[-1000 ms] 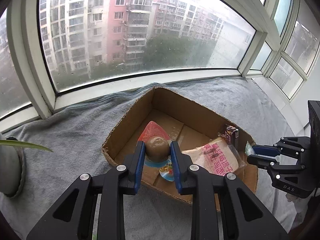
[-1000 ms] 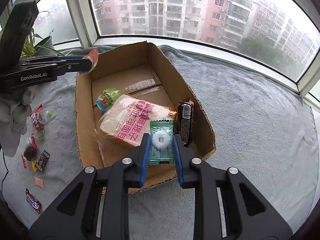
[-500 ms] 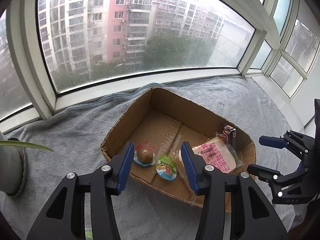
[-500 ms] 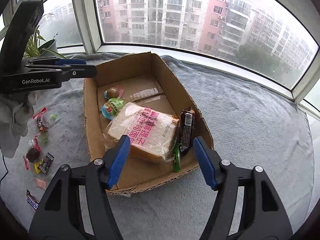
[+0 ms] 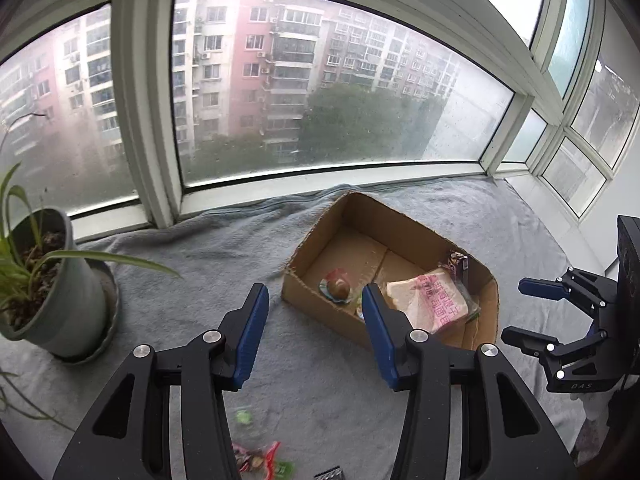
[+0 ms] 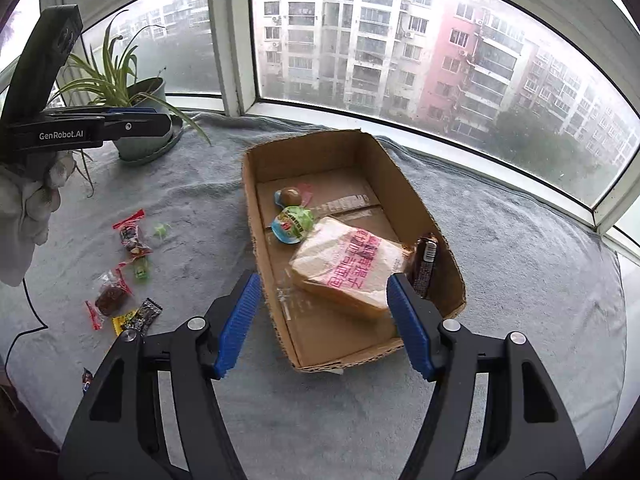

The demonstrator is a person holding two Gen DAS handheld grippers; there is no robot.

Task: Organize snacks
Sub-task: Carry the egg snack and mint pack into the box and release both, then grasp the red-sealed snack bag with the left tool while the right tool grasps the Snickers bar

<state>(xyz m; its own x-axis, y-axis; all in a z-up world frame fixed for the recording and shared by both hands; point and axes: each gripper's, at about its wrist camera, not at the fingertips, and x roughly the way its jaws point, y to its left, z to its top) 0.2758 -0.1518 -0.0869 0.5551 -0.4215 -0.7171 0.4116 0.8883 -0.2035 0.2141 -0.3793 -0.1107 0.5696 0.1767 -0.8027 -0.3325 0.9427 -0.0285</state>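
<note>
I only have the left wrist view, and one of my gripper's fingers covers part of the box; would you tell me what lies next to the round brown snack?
Observer: A green-topped jelly cup lies between the round brown snack and the bread bag, on the floor of the cardboard box.
Operator: Thank you. I see only a few wrappers at my bottom edge; how many are still outside?
Observer: About six wrapped pieces lie on the towel left of the box, among them a red-wrapped candy and a yellow-and-black packet.
</note>
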